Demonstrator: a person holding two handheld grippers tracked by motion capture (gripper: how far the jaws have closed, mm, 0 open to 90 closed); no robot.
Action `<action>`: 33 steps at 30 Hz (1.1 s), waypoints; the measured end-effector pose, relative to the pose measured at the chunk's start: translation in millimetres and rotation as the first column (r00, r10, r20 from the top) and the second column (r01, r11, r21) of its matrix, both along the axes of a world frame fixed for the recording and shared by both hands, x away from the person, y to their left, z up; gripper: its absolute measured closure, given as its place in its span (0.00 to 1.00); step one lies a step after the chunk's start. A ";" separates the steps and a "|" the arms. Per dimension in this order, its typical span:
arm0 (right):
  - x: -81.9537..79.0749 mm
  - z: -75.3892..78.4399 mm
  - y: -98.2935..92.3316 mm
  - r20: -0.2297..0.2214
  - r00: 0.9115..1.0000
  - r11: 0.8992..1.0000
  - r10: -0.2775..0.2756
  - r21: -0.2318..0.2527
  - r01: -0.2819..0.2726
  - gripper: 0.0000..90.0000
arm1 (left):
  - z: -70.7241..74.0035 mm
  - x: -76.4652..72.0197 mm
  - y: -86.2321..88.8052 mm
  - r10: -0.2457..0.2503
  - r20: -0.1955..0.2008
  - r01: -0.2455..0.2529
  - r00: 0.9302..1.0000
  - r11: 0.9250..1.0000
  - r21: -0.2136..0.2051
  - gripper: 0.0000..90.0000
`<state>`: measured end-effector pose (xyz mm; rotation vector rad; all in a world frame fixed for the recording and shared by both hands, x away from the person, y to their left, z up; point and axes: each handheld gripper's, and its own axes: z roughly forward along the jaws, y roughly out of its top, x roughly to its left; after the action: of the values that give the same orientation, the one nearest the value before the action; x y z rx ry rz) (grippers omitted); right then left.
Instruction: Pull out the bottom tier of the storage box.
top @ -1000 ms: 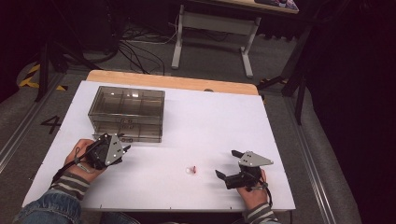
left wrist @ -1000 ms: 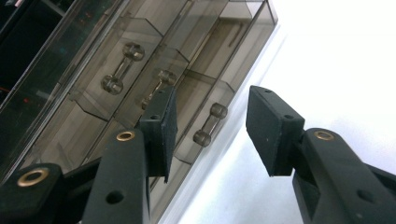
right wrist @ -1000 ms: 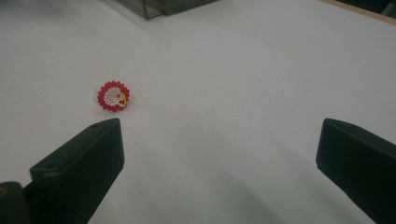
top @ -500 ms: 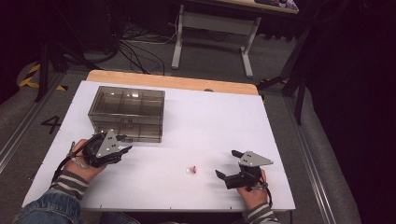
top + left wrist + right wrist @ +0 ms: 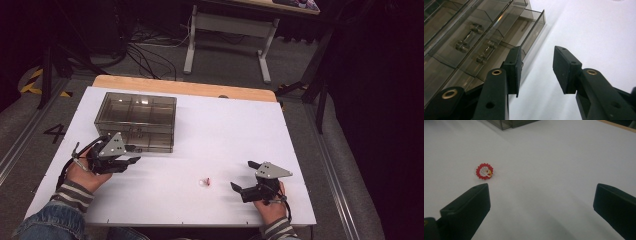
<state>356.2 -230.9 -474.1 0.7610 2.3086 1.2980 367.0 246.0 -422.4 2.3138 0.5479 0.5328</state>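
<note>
A smoky see-through compartment box [image 5: 135,119] stands at the table's far left; its front wall with two small metal hinges fills the left gripper view [image 5: 469,42]. My left gripper [image 5: 135,154] lies on its side just in front of the box's front right part. Its jaws [image 5: 536,60] have just been closing a little and stand apart with only bare table between them. A small round red-and-white charm [image 5: 205,182] lies near the table's front middle. My right gripper [image 5: 241,175] is wide open to the right of the charm [image 5: 484,171], which lies ahead of its left jaw [image 5: 541,200].
The white table [image 5: 230,130] has a wooden strip along its far edge. A corner of the box [image 5: 509,123] shows at the top of the right gripper view. Cables and a desk frame [image 5: 227,30] stand on the floor beyond the table.
The left gripper has turned and shifted slightly toward the box's front, its jaws now pointing right along it. The right hand and the charm have not moved.
</note>
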 end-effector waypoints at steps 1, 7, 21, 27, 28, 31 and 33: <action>0.0 0.0 0.0 0.000 1.000 1.000 0.000 0.000 0.000 0.02 | 1.1 1.4 -0.4 -0.007 -0.009 0.007 1.000 1.000 0.002 0.66; 0.1 0.0 -0.2 0.000 1.000 1.000 0.001 0.003 -0.001 0.02 | 8.7 10.3 -1.9 -0.033 -0.029 0.034 0.999 0.999 0.038 0.66; 0.0 0.1 -0.2 -0.001 1.000 1.000 0.003 0.005 -0.003 0.02 | 7.7 28.4 -12.9 -0.072 -0.077 0.083 0.994 0.984 0.156 0.66; 0.3 0.0 -0.3 -0.003 1.000 1.000 0.000 0.005 0.000 0.02 | 5.6 33.2 -17.0 -0.074 -0.084 0.090 0.994 0.975 0.205 0.66; 0.3 0.0 -0.3 -0.003 1.000 1.000 0.000 0.006 0.000 0.02 | 6.1 34.4 -17.6 -0.081 -0.083 0.097 0.993 0.971 0.217 0.66; 0.3 0.0 -0.4 -0.004 1.000 1.000 -0.001 0.006 0.001 0.02 | 6.4 36.2 -19.0 -0.106 -0.074 0.120 0.992 0.968 0.222 0.66; 0.3 0.0 -0.4 -0.005 1.000 1.000 0.000 0.007 0.000 0.02 | 6.2 36.7 -20.4 -0.108 -0.076 0.123 0.991 0.964 0.236 0.66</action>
<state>356.6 -231.2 -474.1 0.7671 2.3093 1.3063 403.6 225.6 -416.2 2.5817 0.3920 0.4954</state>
